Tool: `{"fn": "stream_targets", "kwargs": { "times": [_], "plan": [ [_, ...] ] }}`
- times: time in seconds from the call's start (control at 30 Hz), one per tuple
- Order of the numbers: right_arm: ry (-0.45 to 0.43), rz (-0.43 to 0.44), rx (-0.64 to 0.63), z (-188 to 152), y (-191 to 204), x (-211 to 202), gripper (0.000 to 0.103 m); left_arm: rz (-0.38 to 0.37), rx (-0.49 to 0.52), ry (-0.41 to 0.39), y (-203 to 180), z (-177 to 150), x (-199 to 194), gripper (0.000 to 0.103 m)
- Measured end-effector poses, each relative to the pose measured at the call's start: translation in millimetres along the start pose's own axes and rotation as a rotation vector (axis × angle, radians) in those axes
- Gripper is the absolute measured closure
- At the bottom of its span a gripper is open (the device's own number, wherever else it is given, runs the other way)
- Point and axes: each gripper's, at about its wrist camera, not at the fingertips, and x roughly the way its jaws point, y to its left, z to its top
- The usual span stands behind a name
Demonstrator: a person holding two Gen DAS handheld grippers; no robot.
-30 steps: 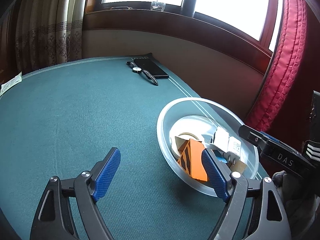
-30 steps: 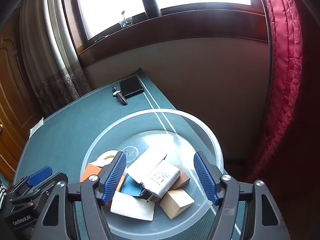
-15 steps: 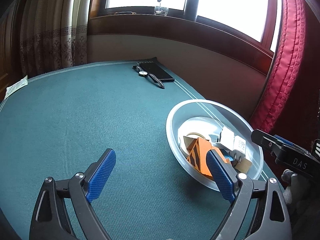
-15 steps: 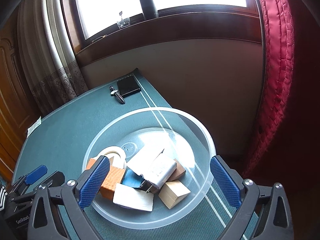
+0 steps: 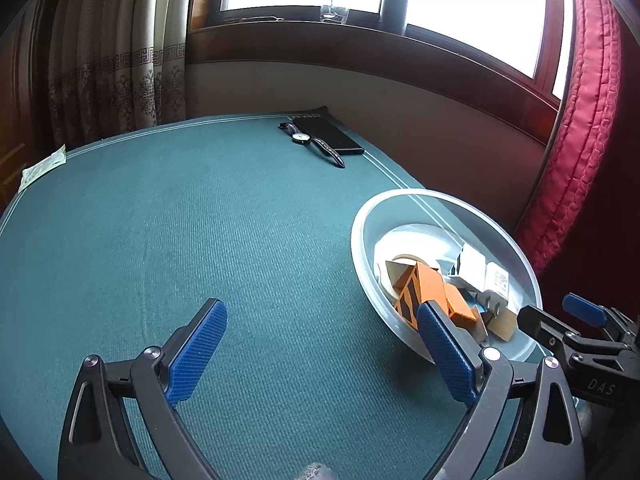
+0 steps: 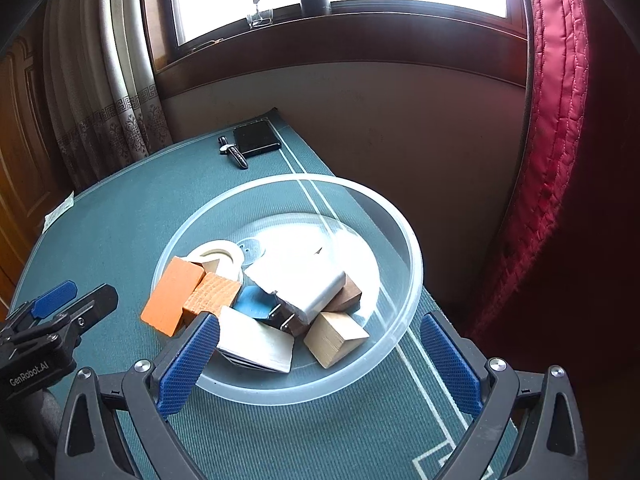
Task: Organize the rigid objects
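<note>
Left wrist view first: the left gripper (image 5: 320,354) is hanging over bare green table mat (image 5: 200,240), angled down, with its jaws opening and already spread about as wide as they go. Nothing is sitting between the blue pads (image 5: 198,354), and it's gripping nothing. The right-hand pad is overlapping the near rim of the clear plastic bowl (image 5: 360,220) in the picture, but I can't tell whether it's actually touching it. The bowl is sitting off to the right near the mat's edge, and the orange block (image 5: 430,290) is leaning up against its wall with a white plug adapter (image 5: 494,284) behind it. The watch (image 5: 310,142) and the dark flat case (image 5: 328,136) are lying well apart at the far end, probably just parked out of the way.

Right wrist view: the right gripper (image 6: 320,360) is hovering just in front of the bowl (image 6: 408,240), spread fully wide, its pads flanking the near rim and holding nothing. Everything rigid looks piled inside already: the orange block (image 6: 172,296), a pale wooden wedge (image 6: 334,338), a tape roll (image 6: 218,254), a blue piece (image 6: 254,306) half buried, and the plug adapter (image 6: 308,296) lying on top. So the bowl seems to be the collecting spot (makes sense, high walls keep blocks from sliding off). My guess is the sorting is about done, with both tools empty and no loose blocks showing on the mat.
</note>
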Motion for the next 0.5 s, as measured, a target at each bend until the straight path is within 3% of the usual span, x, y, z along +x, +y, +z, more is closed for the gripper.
{"fn": "stream_targets", "kwargs": {
  "times": [0.5],
  "plan": [
    [0.014, -0.05, -0.144, -17.5, 21.1, -4.3, 0.001, 0.093, 0.082, 0.006, -11.8, -13.7, 0.5, 0.002]
  ]
}}
